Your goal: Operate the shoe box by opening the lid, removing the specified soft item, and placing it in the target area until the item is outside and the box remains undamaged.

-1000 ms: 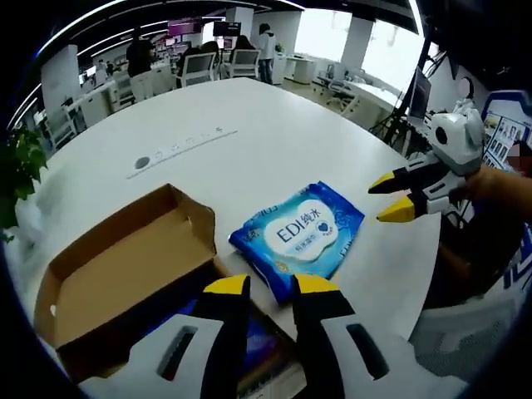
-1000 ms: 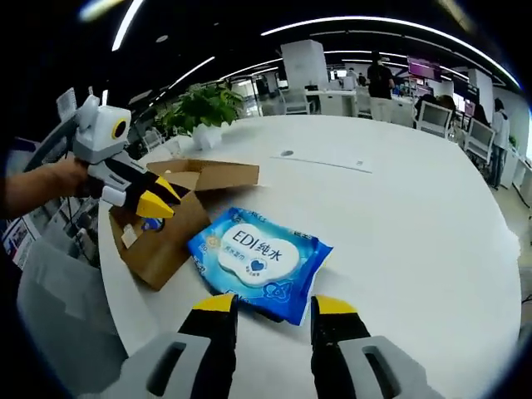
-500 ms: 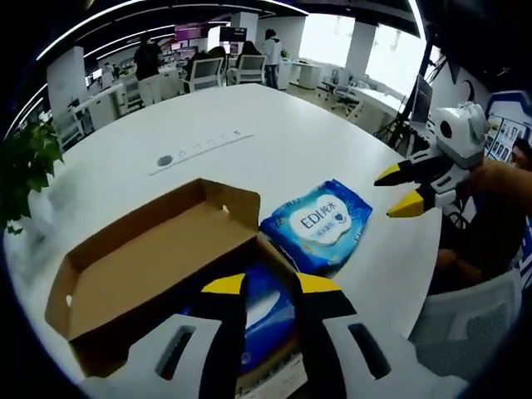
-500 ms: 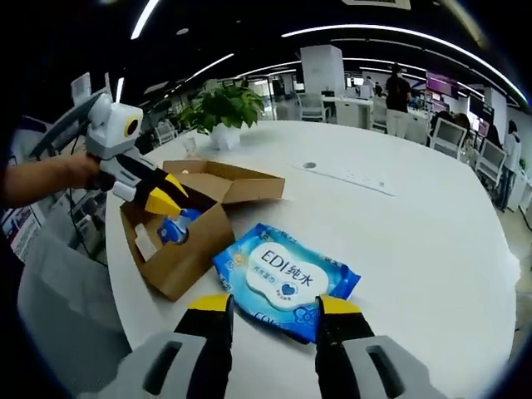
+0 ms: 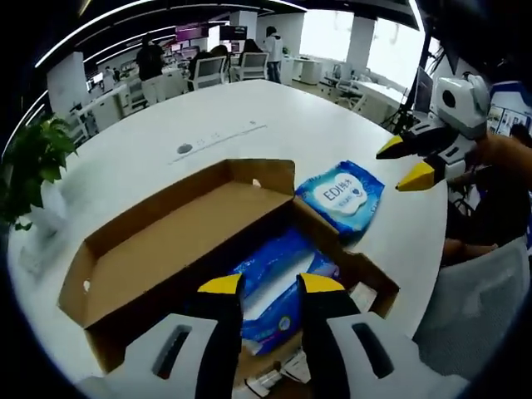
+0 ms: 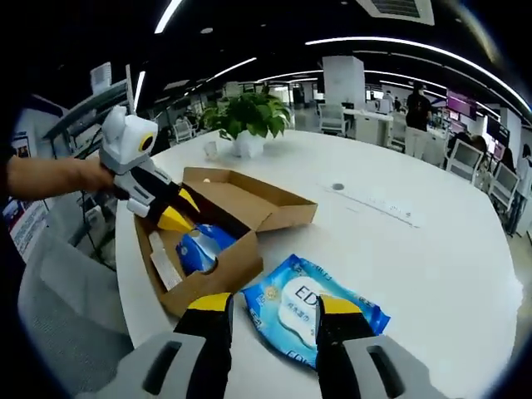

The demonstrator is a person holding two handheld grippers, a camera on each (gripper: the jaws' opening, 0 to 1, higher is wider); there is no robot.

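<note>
The shoe box (image 5: 208,241) sits open on the white bench (image 5: 249,133), its lid (image 5: 166,241) folded back flat. A blue soft pack (image 5: 278,283) still lies inside the box. A second blue wipes pack (image 5: 341,193) rests on the bench just beside the box's end, outside it. The left tool (image 5: 270,284) hovers over the box interior, jaws narrowly parted and empty. The right tool (image 6: 274,303) hangs above the wipes pack (image 6: 312,307), jaws moderately apart, seemingly gripping nothing. A potted plant (image 6: 249,116) stands beyond the box.
</note>
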